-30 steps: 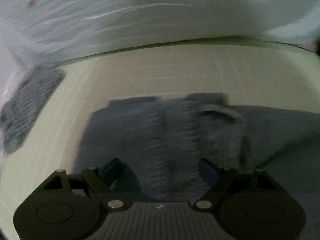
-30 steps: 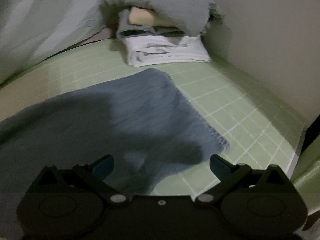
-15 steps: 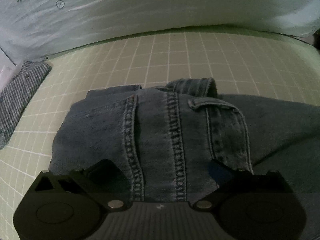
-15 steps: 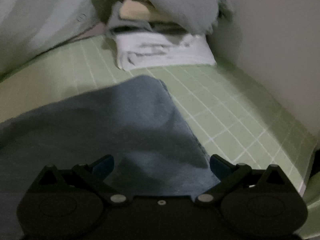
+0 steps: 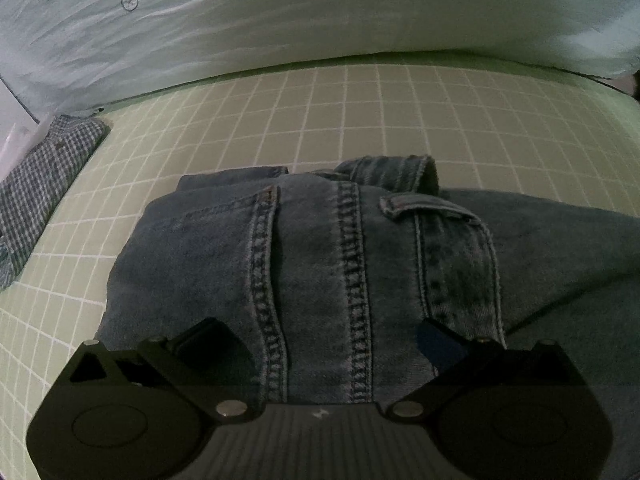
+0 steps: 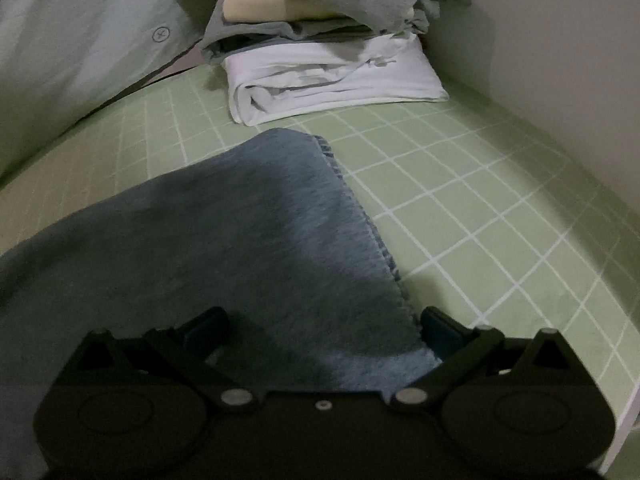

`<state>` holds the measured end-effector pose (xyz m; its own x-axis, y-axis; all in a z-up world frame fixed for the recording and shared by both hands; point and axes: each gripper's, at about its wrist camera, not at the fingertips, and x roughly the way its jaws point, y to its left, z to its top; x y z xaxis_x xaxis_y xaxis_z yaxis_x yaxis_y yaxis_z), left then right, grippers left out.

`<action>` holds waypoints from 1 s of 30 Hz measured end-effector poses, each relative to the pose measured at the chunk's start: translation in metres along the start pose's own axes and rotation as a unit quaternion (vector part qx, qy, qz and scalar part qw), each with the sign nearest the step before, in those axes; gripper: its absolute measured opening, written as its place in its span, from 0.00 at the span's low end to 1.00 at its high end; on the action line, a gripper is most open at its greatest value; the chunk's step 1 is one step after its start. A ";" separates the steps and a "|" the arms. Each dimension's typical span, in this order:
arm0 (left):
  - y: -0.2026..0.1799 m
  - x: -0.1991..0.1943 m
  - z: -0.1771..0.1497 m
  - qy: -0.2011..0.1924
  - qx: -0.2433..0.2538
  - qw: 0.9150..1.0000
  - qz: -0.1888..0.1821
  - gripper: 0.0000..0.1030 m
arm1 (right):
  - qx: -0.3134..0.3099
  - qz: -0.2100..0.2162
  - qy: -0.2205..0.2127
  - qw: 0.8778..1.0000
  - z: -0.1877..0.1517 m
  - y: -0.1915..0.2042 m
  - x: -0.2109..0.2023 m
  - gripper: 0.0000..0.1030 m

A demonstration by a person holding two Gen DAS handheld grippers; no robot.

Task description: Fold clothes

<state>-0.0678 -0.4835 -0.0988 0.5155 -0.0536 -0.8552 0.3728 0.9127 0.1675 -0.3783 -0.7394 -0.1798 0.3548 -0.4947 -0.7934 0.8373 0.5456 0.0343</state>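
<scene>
On a pale green mat (image 5: 360,112) ruled with a white grid lie the jeans (image 5: 320,248), blue denim with a washed, faintly mottled weave. From the left wrist camera, two rows of heavy double stitching run down the seams, a belt loop (image 5: 424,204) stands off the cloth, and the waistband curls up at the far edge. The left gripper (image 5: 320,336) hangs low over this part with its black jaws spread wide, the denim showing between them and nothing pinched. From the right wrist camera the jeans' leg (image 6: 248,232) lies flat and smooth, its hem edge frayed into short threads along the right side. The right gripper (image 6: 324,328) is likewise spread, its fingers straddling the hem end; whether they touch the cloth cannot be told. Beyond the leg, well apart from it, sits a stack of folded clothes (image 6: 328,40): white cotton at the bottom, then grey, cream, and a soft grey piece draped on top. A blue-and-white checked cloth (image 5: 36,192) lies at the mat's left edge. Behind, a pale sheet (image 5: 320,20) carries small printed circled crosses and an orange carrot; no readable writing shows.
</scene>
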 end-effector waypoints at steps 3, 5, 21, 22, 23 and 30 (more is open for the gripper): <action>0.001 0.000 0.000 0.001 -0.001 1.000 -0.002 1.00 | -0.015 0.021 -0.009 1.000 0.002 0.004 -0.008 0.61; 0.002 0.000 0.002 0.004 -0.002 1.000 -0.004 1.00 | -0.014 0.057 -0.004 0.998 0.003 0.009 -0.013 0.21; 0.104 -0.076 -0.017 -0.049 -0.126 0.987 -0.087 1.00 | -0.035 0.111 -0.112 0.987 0.018 0.098 -0.106 0.20; 0.112 -0.077 -0.019 -0.049 -0.123 0.988 -0.084 1.00 | -0.038 0.120 -0.116 0.985 0.017 0.110 -0.111 0.20; 0.119 -0.077 -0.022 -0.048 -0.119 0.989 -0.080 1.00 | -0.042 0.128 -0.119 0.984 0.015 0.122 -0.116 0.20; 0.174 -0.072 -0.041 -0.030 -0.111 0.991 -0.062 1.00 | -0.077 0.182 -0.115 0.974 -0.017 0.218 -0.135 0.20</action>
<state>-0.0719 -0.3039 -0.0282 0.5234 -0.1879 -0.8311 0.2594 0.9642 -0.0546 -0.2506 -0.5417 -0.0753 0.7149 -0.3793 -0.5875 0.5731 0.7992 0.1814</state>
